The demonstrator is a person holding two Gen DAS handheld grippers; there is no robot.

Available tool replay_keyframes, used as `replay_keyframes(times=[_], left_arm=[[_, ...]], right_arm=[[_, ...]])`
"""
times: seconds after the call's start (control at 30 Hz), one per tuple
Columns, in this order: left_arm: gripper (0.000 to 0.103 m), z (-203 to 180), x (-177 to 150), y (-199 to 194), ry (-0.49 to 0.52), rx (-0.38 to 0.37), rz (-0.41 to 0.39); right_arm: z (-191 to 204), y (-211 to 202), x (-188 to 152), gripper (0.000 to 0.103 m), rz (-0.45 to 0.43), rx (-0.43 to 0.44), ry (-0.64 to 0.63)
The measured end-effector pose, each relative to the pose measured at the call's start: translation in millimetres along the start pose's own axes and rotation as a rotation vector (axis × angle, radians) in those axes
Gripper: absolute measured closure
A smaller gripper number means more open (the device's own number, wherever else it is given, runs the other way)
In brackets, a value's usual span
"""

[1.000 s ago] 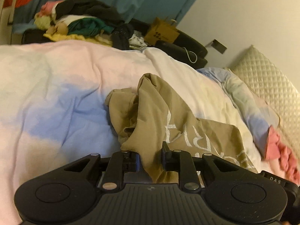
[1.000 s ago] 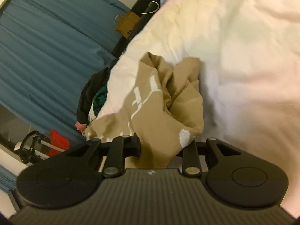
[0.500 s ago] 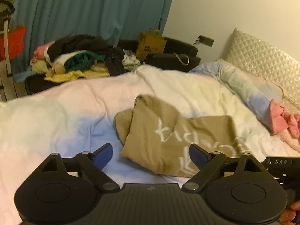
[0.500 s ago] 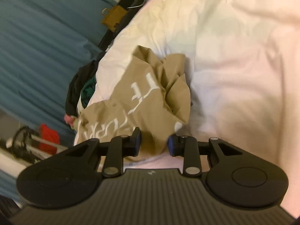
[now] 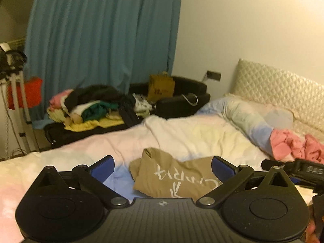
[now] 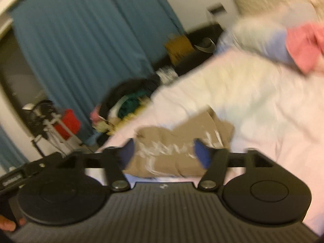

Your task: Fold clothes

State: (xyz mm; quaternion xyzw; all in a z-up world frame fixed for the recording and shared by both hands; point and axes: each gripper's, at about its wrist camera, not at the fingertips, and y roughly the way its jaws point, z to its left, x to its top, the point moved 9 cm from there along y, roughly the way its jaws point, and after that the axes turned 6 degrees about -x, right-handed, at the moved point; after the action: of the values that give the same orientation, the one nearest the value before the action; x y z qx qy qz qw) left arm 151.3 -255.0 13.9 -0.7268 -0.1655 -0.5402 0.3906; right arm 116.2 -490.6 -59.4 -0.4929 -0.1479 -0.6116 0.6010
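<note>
Here, through my left wrist camera, my left gripper (image 5: 163, 167) hangs above the bed with its blue-padded jaws spread wide; they have just been opening, and nothing sits between them. The tan cotton T-shirt with white lettering (image 5: 172, 177) lies released in a loose fold on the pale pastel duvet (image 5: 192, 135), below and beyond my fingers. Past the shirt, at the far side of the bed, a heap of mixed clothes (image 5: 89, 107) rests on a black bench, and a brown paper bag (image 5: 161, 88) stands farther along it toward the quilted cream headboard (image 5: 279, 89). A crumpled pink garment (image 5: 293, 145) lies near the headboard side of the shirt. Through my right wrist camera, badly blurred, my right gripper (image 6: 165, 154) also has its jaws parted, having just opened, holding nothing; the tan shirt (image 6: 182, 139) lies on the duvet (image 6: 263, 111) beneath it.
</note>
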Motion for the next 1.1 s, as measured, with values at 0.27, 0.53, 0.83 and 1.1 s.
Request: replay_keyframes(times=[0.27,0.53,0.83,1.1], left_arm=[[0.0,-20,17,-93,-0.026,0.029,-0.068],[0.0,-28,25,-168,-0.039,0.063,-0.116],[0.0,-37,9,-219,-0.021,0.093,-0.122],[0.0,-33,-8,-222,-0.026,0.11,-0.092]], right_arm=[[46,-88,24,0.011,-0.128,0.036,-0.156],[65,-147,33,0.011,-0.159,0.055,-0.206],[79,-180,12,0.011,-0.164,0.051,-0.261],[86,-184,-15,0.011,-0.148,0.047,-0.291]])
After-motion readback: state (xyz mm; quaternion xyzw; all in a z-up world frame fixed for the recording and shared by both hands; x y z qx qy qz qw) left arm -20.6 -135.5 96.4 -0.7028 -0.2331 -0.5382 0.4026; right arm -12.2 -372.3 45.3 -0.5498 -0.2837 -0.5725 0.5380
